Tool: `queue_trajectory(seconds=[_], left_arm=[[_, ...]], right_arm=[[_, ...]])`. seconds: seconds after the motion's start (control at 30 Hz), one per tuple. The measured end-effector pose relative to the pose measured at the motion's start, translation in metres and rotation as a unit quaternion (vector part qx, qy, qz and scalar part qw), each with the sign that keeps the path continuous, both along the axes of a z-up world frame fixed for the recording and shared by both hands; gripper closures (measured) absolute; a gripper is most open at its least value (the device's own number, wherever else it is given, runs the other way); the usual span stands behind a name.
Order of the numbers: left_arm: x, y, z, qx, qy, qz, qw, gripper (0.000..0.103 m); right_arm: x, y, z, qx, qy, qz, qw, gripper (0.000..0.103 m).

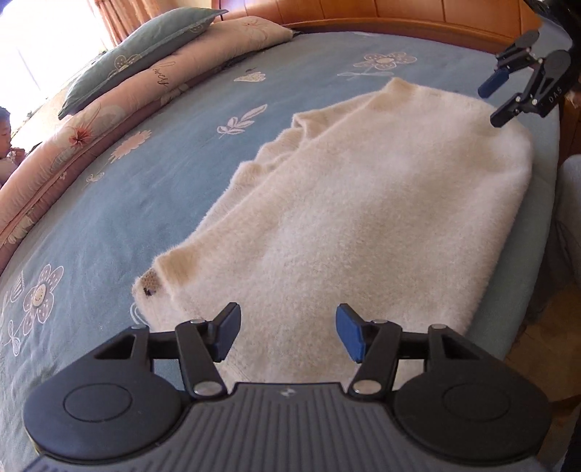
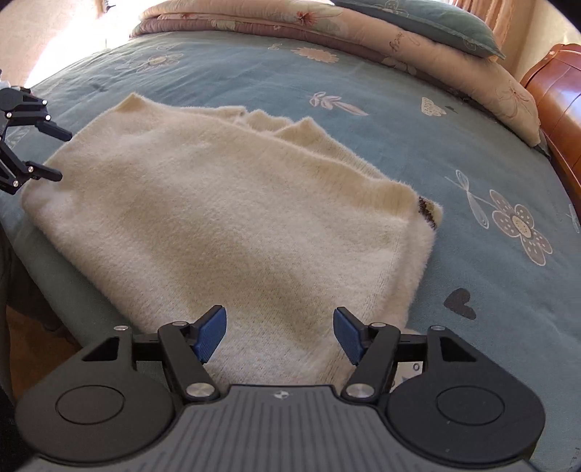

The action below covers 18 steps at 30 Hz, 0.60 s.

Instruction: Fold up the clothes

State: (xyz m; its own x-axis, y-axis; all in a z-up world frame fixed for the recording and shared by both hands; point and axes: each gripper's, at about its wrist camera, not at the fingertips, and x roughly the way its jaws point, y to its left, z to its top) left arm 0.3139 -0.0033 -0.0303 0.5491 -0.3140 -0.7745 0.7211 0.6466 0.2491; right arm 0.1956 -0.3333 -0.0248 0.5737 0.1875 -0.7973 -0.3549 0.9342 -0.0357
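Observation:
A fluffy cream sweater lies folded flat on the blue flowered bedspread, close to the bed's near edge. A brown patterned bit shows at one corner of it. My left gripper hovers over one end of the sweater, its jaws open with only the knit below them. My right gripper hovers over the opposite end, also open and holding nothing. Each gripper shows in the other's view, open beside the sweater's far edge: the right gripper and the left gripper.
A folded pink quilt with a green pillow on it lies along the far side of the bed. A wooden headboard bounds one end. A person is at the far left. Wooden floor lies beyond the bed's edge.

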Motion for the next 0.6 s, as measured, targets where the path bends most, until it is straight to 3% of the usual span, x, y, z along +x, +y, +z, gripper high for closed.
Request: queue_trajectory(seconds=[0.07, 0.17, 0.23, 0.33, 0.6], left_arm=[[0.027, -0.002, 0.01, -0.034, 0.013, 0.036, 0.9987, 0.043], [0.064, -0.002, 0.009, -0.083, 0.061, 0.084, 0.9911, 0.042], [0.08, 0.002, -0.001, -0.099, 0.095, 0.113, 0.9841, 0.042], [0.095, 0.013, -0.021, -0.085, 0.121, 0.155, 0.9768, 0.043], [0.116, 0.015, -0.008, -0.118, 0.14, 0.176, 0.9672, 0.043]], right_arm=[[0.022, -0.011, 0.006, 0.042, -0.008, -0.035, 0.998, 0.03], [0.056, -0.026, -0.009, 0.109, 0.029, -0.09, 0.989, 0.03], [0.067, -0.035, -0.023, 0.13, 0.053, -0.122, 0.983, 0.03], [0.063, -0.049, -0.035, 0.169, 0.059, -0.137, 0.974, 0.03], [0.074, -0.05, -0.009, 0.168, 0.02, -0.145, 0.975, 0.03]])
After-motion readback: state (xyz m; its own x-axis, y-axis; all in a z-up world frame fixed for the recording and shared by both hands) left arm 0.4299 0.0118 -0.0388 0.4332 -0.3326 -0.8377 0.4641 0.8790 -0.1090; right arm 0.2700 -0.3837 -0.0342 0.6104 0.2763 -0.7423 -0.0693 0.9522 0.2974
